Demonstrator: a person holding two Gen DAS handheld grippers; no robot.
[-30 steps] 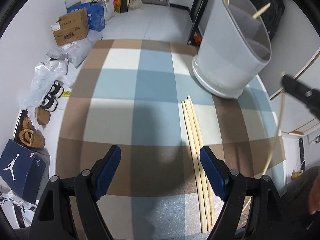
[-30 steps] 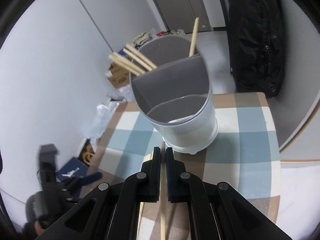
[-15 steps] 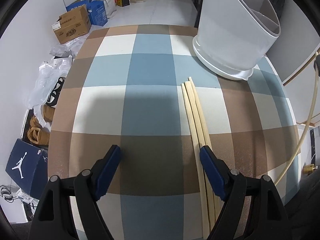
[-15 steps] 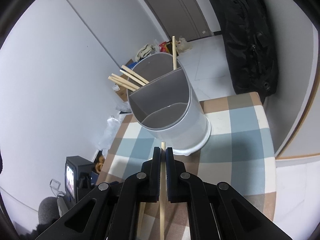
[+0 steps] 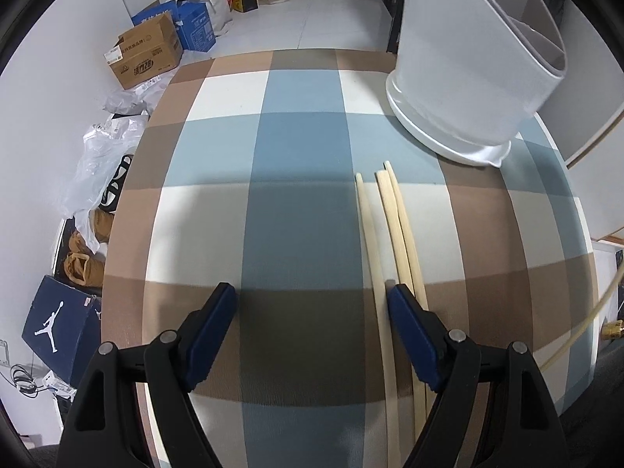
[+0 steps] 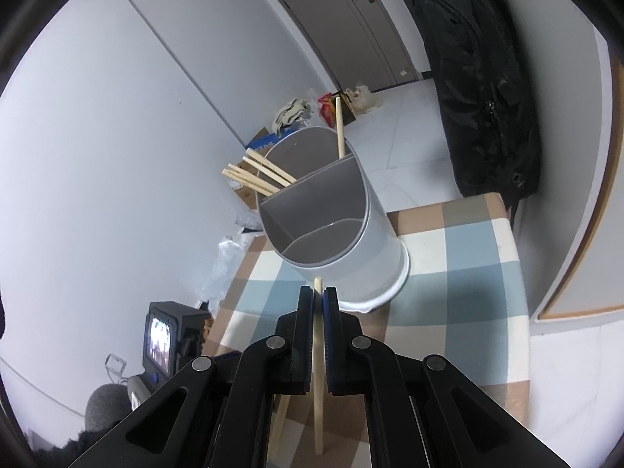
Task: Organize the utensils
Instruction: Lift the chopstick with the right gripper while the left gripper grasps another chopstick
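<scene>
Three wooden chopsticks [image 5: 394,241] lie side by side on the checked tablecloth [image 5: 296,148], pointing at the white divided utensil holder [image 5: 468,78]. My left gripper [image 5: 312,308] is open low over the cloth; its right finger sits over the chopsticks. My right gripper [image 6: 318,296] is shut on a single chopstick [image 6: 318,370], held above the table just in front of the holder [image 6: 335,226]. The holder's far compartment has several chopsticks [image 6: 257,173] leaning out. The held chopstick shows as a thin curve at the right edge of the left wrist view [image 5: 577,331].
The table's left edge drops to a floor with cardboard boxes [image 5: 144,54], plastic bags [image 5: 101,163] and a shoe box [image 5: 58,323]. A black backpack [image 6: 475,89] hangs behind the table. A white wall is on the left.
My left gripper has moved nearer the table and rightward, its right finger now over the lying chopsticks. My right gripper has risen and pulled back from the holder, still holding its chopstick.
</scene>
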